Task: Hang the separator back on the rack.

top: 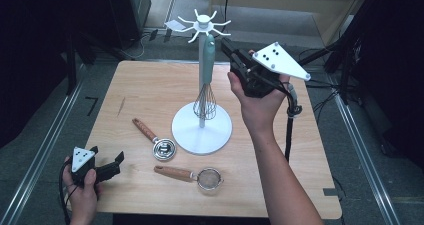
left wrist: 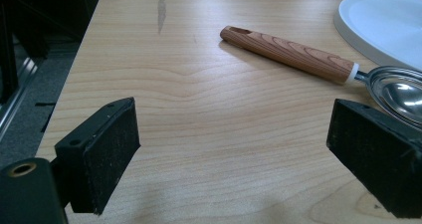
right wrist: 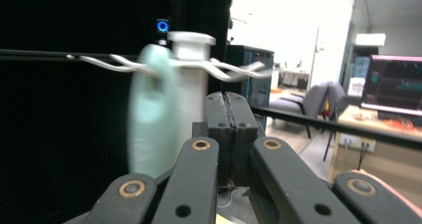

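Observation:
A white utensil stand [top: 202, 130] rises from the middle of the wooden table, with curved hooks around its top [top: 204, 23]. From one hook hangs a whisk [top: 206, 87] with a mint-green handle. My right gripper [top: 228, 47] is raised just right of that handle, jaws shut together with nothing between them. In the right gripper view the shut jaws [right wrist: 230, 115] point at the stand's top [right wrist: 191, 41], and the green handle [right wrist: 152, 127] is blurred just to their left. My left gripper [top: 114, 163] rests open at the table's front left corner, empty [left wrist: 234, 149].
A wood-handled metal scoop [top: 156, 141] lies left of the stand's base, and it also lies ahead of the left jaws [left wrist: 293, 55]. A wood-handled strainer [top: 194, 176] lies near the front edge. Bare tabletop [top: 150, 85] spreads at the back left.

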The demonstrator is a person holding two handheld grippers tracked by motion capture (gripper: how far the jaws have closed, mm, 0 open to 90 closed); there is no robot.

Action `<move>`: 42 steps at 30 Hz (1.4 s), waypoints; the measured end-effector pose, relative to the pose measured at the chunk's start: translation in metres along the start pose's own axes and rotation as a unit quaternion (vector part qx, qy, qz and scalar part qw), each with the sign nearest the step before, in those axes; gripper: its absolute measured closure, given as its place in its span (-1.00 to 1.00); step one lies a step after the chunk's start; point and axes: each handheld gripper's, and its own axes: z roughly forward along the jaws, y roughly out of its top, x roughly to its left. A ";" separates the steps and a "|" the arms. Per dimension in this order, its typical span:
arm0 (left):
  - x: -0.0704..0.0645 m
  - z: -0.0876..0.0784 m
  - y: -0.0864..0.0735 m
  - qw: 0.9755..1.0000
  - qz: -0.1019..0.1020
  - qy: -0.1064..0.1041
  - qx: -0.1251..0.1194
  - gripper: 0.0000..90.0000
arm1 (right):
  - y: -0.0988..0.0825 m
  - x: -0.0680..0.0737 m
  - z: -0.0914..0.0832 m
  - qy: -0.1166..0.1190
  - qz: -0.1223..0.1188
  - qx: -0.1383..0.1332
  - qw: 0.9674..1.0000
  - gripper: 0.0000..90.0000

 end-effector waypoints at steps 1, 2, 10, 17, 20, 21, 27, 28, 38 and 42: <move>0.000 0.000 0.000 1.000 -0.001 0.000 0.000 -0.86 | -0.001 -0.002 0.002 -0.004 0.005 0.000 1.000 1.00; 0.000 0.000 0.000 1.000 -0.001 0.000 -0.001 -0.86 | -0.001 -0.005 0.003 -0.008 0.011 0.001 1.000 1.00; 0.000 0.000 0.000 1.000 -0.001 -0.001 -0.002 -0.86 | 0.005 -0.010 0.003 -0.017 0.025 -0.014 0.999 1.00; 0.000 0.000 0.000 1.000 -0.003 -0.002 -0.002 -0.86 | 0.007 -0.007 0.001 -0.006 0.019 -0.016 1.000 1.00; 0.000 0.000 0.000 1.000 -0.002 -0.003 -0.002 -0.86 | 0.008 -0.005 -0.001 0.003 0.014 -0.018 1.000 1.00; 0.000 0.000 0.000 1.000 -0.002 -0.003 -0.001 -0.86 | 0.008 -0.003 -0.001 0.005 0.013 -0.019 1.000 1.00; 0.000 0.000 0.000 1.000 -0.002 -0.003 -0.002 -0.86 | 0.010 0.005 -0.005 0.011 -0.002 -0.021 1.000 1.00; 0.000 0.000 0.000 1.000 -0.001 -0.003 -0.001 -0.86 | 0.010 0.006 -0.005 0.012 -0.003 -0.020 1.000 1.00; 0.000 0.000 0.000 1.000 -0.001 -0.004 -0.001 -0.86 | 0.007 0.008 -0.008 0.015 -0.006 -0.020 1.000 0.97; 0.000 0.000 0.000 1.000 -0.002 -0.005 -0.001 -0.86 | 0.003 0.009 -0.011 0.017 -0.014 -0.013 1.000 0.87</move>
